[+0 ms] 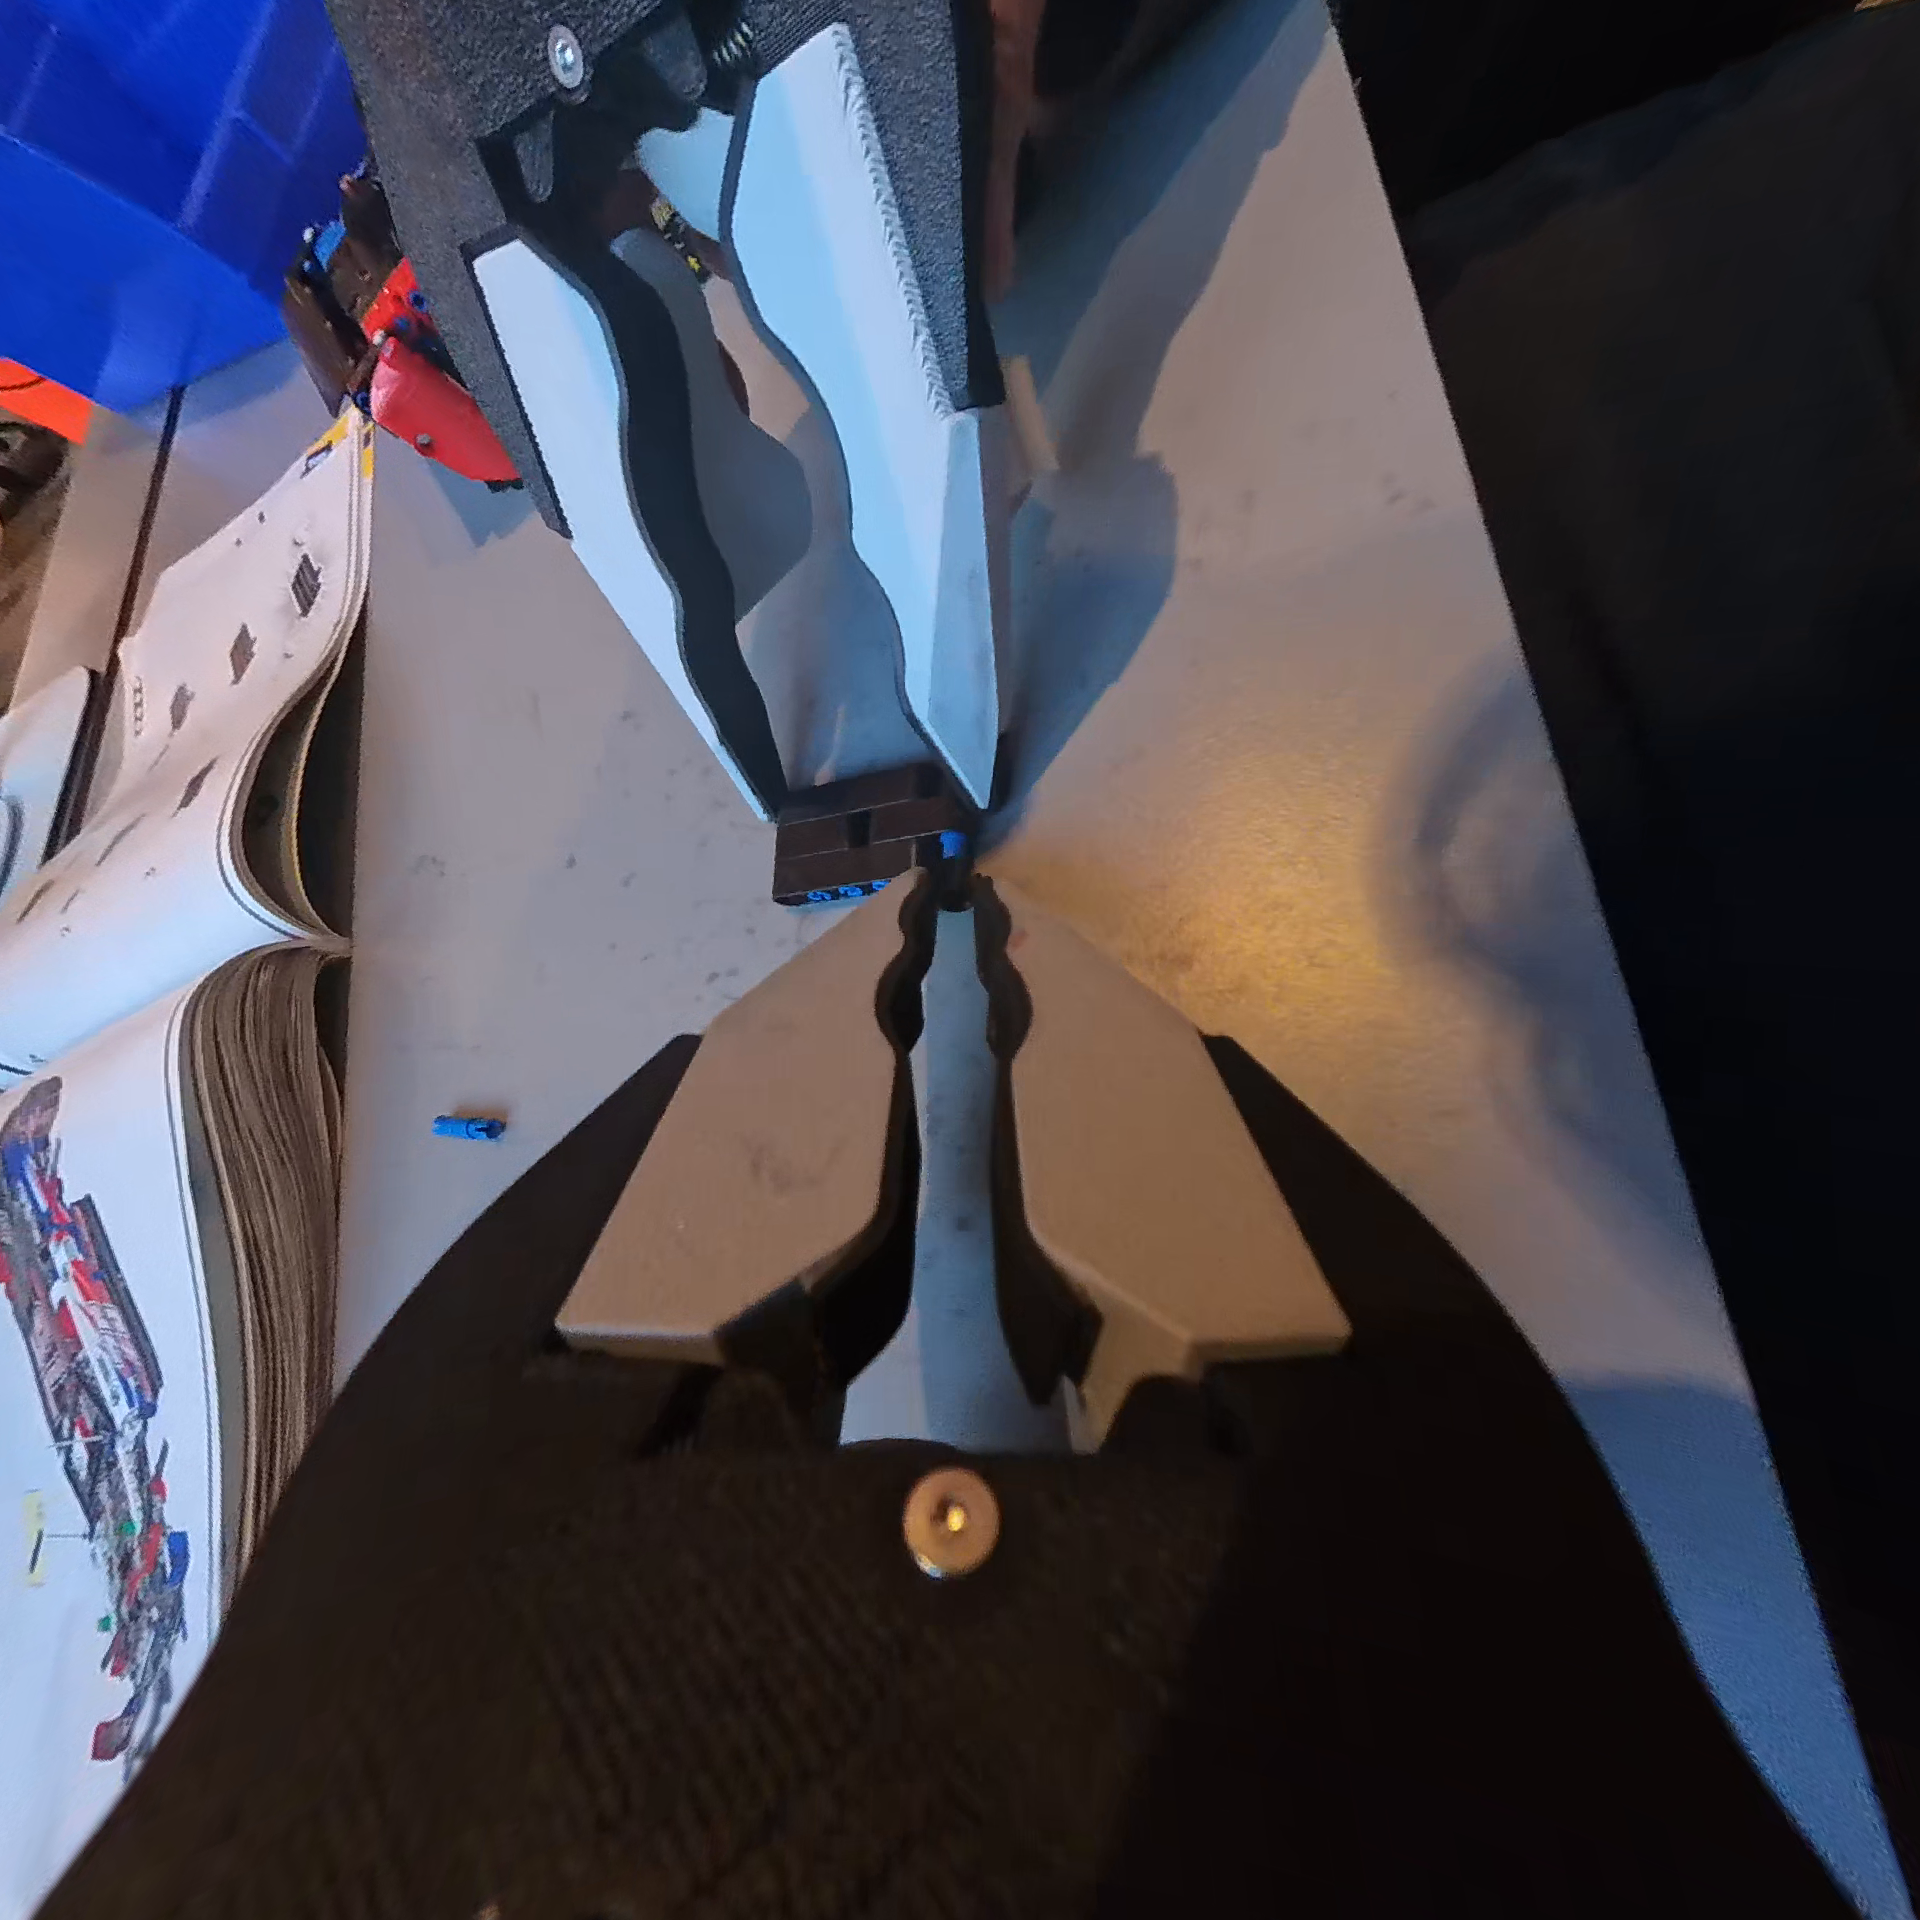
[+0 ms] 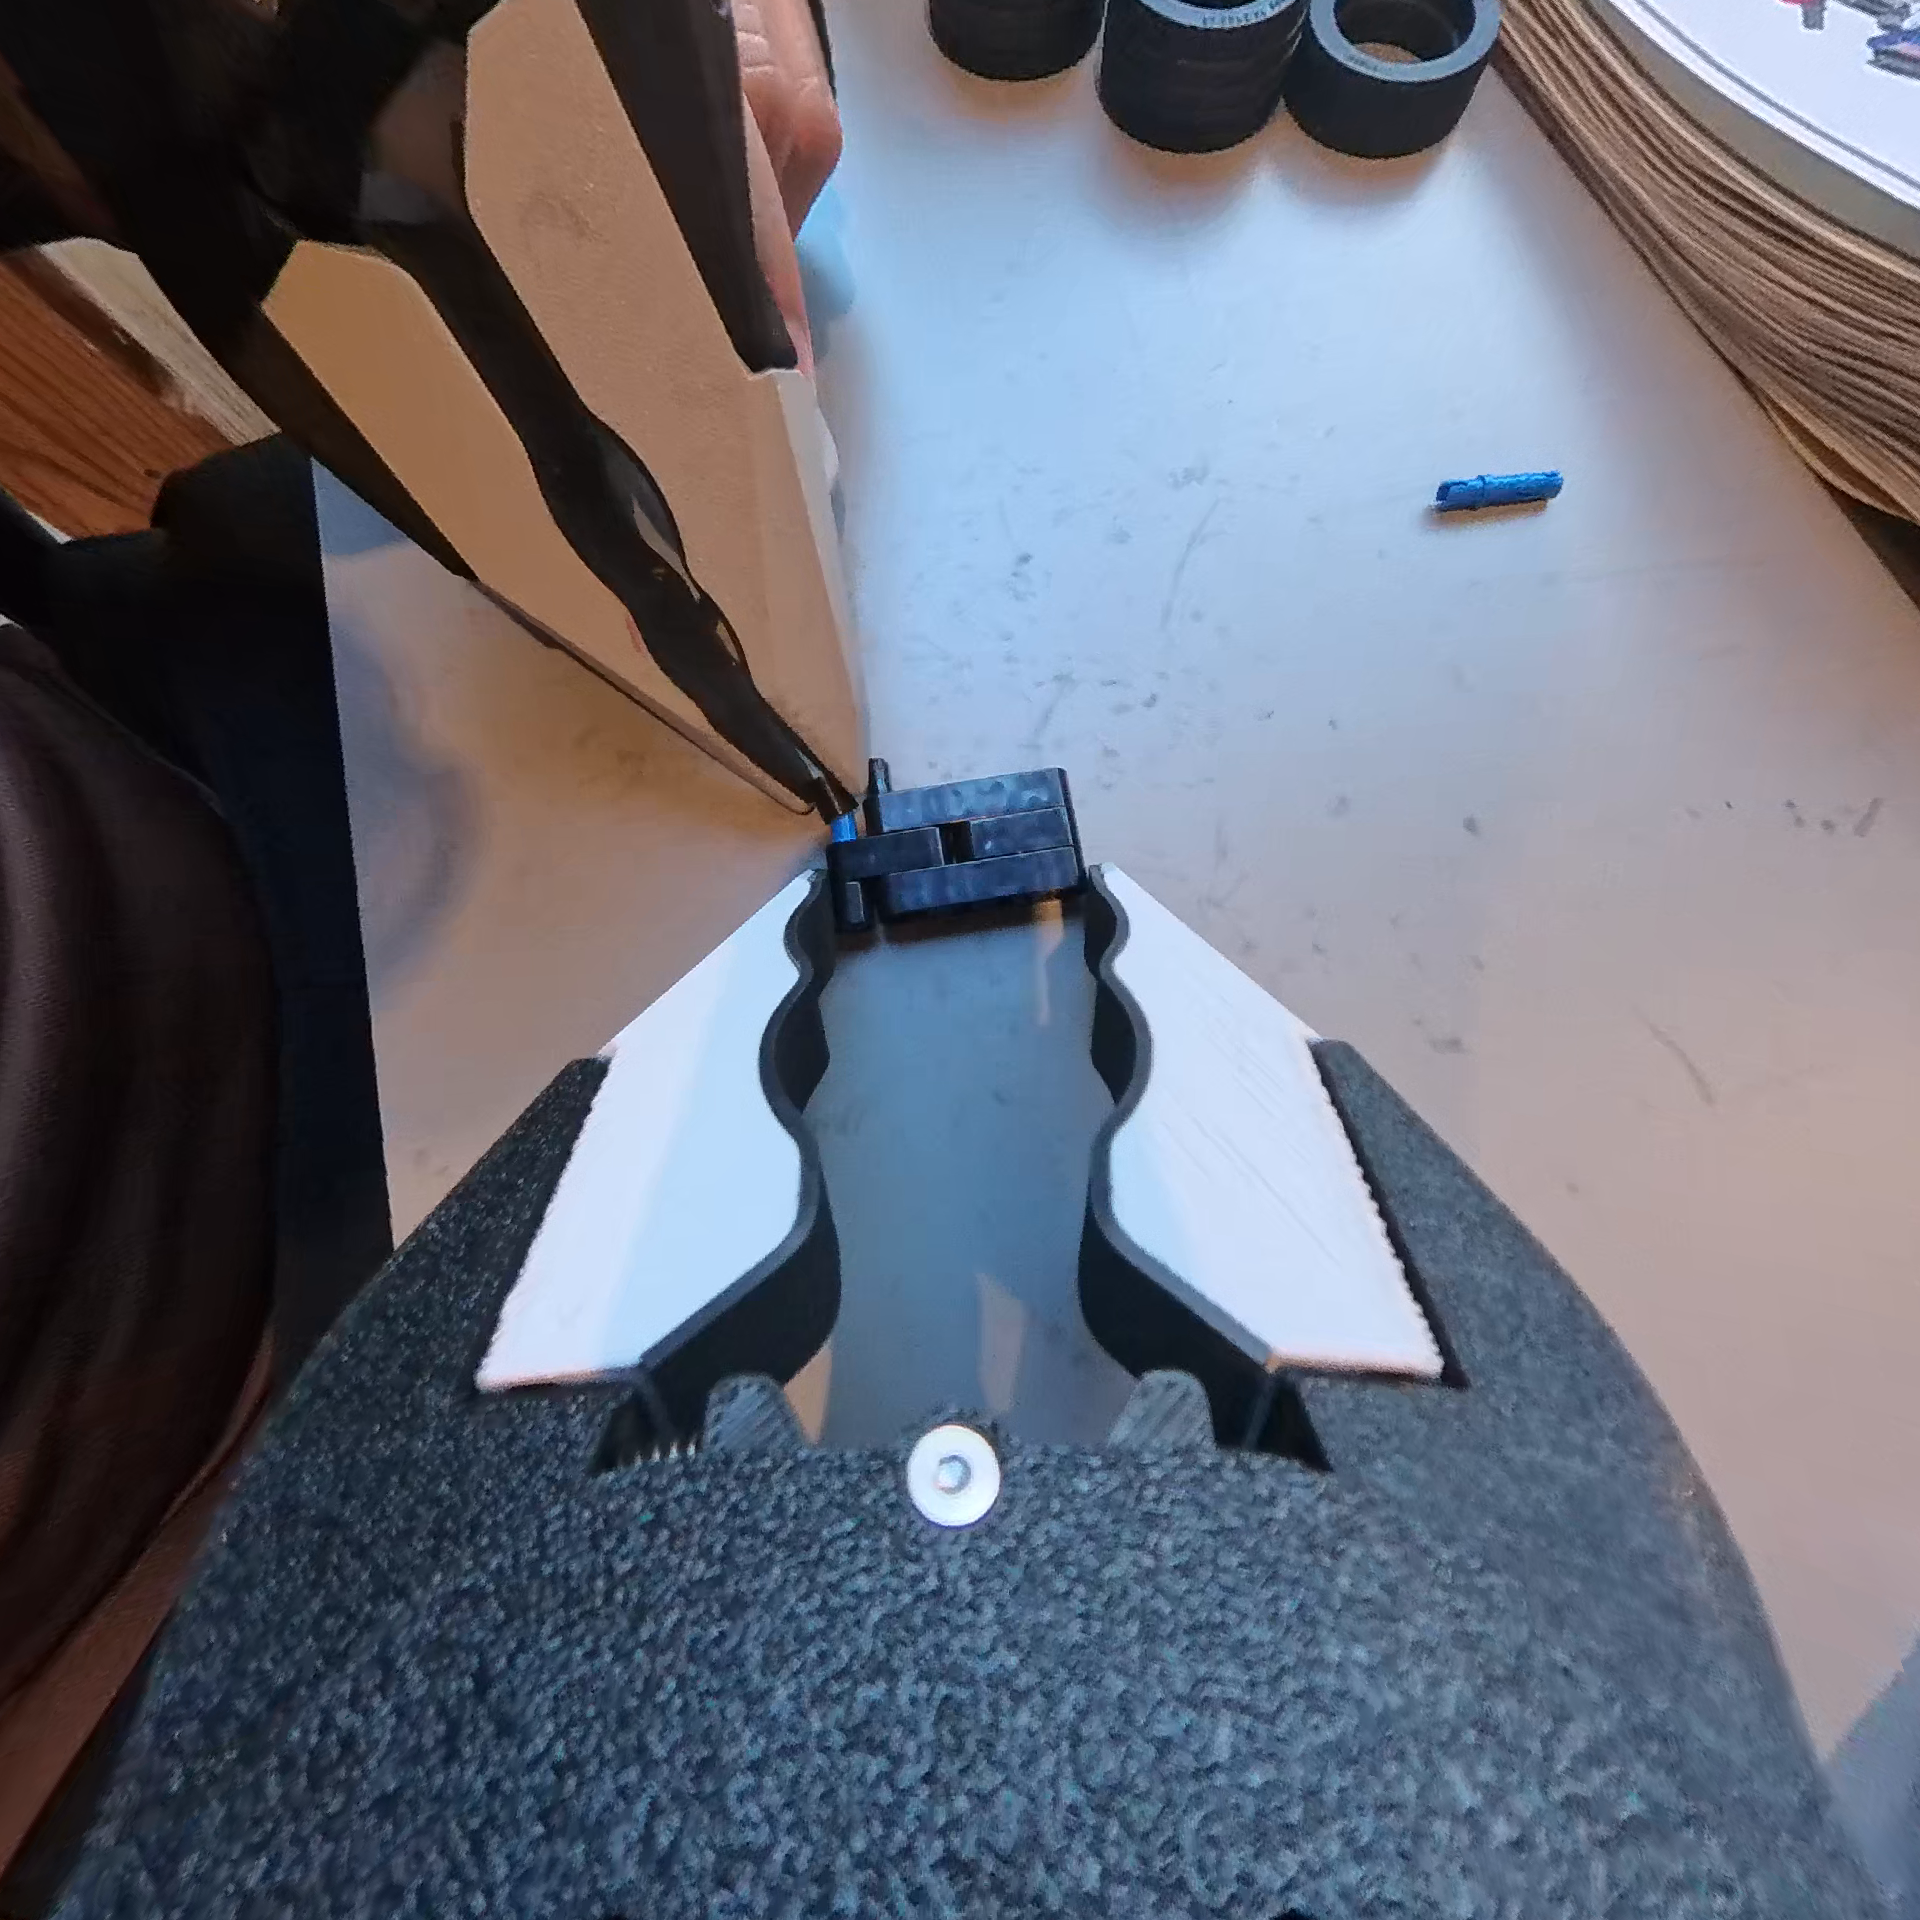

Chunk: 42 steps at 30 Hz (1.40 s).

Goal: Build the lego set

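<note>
Two grippers meet tip to tip over the white table; the right gripper has its fingers clamped on a black block of stacked beams, one finger at each end of it, the block held at the very tips; the left gripper comes in from the opposite side with its fingers drawn close together, pinching a small blue pin at their tips; that pin sits right against the end of the block nearest the left gripper, touching it; in the right wrist view the same pin shows as a blue speck between the left gripper's tips and the block's corner; a loose pin, also blue, lies on the table well off to the right of the right gripper, near the thick open manual; black tyres stand far ahead of the right gripper; a red model and a blue bin lie beyond, behind the right gripper in the left wrist view.
</note>
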Each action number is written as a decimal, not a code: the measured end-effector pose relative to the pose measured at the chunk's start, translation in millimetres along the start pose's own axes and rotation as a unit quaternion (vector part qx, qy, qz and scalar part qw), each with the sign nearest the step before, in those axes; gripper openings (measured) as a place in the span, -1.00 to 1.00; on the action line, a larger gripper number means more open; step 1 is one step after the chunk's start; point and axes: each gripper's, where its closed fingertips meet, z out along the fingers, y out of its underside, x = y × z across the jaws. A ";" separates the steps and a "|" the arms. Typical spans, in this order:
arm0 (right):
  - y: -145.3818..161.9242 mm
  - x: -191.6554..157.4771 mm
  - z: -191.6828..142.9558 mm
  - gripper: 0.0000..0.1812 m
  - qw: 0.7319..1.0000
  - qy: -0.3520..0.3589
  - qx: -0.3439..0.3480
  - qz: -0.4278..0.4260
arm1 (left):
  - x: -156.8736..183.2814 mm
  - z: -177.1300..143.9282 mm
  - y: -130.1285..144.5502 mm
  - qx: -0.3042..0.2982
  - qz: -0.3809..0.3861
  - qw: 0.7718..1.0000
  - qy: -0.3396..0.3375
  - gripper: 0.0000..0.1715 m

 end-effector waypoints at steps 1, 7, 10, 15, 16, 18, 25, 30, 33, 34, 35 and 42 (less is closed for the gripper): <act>-0.2 -0.2 0.2 -0.47 1.000 -0.002 0.000 0.000 | 0.2 -0.1 0.2 0.001 -0.005 1.000 0.005 -0.95; -2.1 -2.2 2.3 -0.47 1.000 -0.021 0.001 -0.006 | 2.2 -1.7 0.8 0.008 -0.029 0.999 0.041 -0.94; -3.4 -3.4 3.5 -0.46 1.000 -0.030 0.001 -0.006 | 3.3 -3.0 1.0 0.013 -0.041 0.997 0.061 -0.95; -8.1 -2.4 5.6 -0.45 0.999 -0.036 0.007 0.037 | 2.5 -2.6 1.1 0.014 -0.034 0.998 0.053 -0.94; -9.5 -1.2 6.4 -0.46 0.999 -0.026 0.009 0.038 | 2.2 -2.1 1.0 0.013 -0.028 0.998 0.046 -0.94; -10.5 0.0 6.0 -0.45 1.000 -0.001 0.011 0.015 | 1.7 -1.7 1.2 0.012 -0.018 0.999 0.035 -0.94; 0.2 -1.5 -7.6 -0.45 1.000 0.022 0.006 -0.002 | -2.4 -0.6 2.9 0.005 -0.023 1.000 0.021 -0.94; 3.9 -2.7 -5.3 -0.47 1.000 0.022 0.001 0.020 | -1.0 -1.2 2.2 0.008 -0.011 1.000 0.020 -0.95; -0.5 -2.1 0.5 -0.44 1.000 0.019 -0.001 0.020 | 1.0 -1.3 0.9 0.014 -0.007 0.999 0.031 -0.95; -2.1 -2.4 2.1 -0.44 1.000 0.016 -0.001 0.018 | 1.8 -1.3 0.3 0.016 0.001 0.999 0.030 -0.95; -3.2 -3.0 3.4 -0.44 1.000 0.013 -0.001 0.016 | 2.5 -1.4 -0.4 0.018 0.011 0.999 0.026 -0.95; -6.5 -1.1 2.2 -0.45 0.998 -0.036 0.015 0.051 | -2.2 -2.5 -3.6 0.030 0.036 0.999 -0.006 -0.95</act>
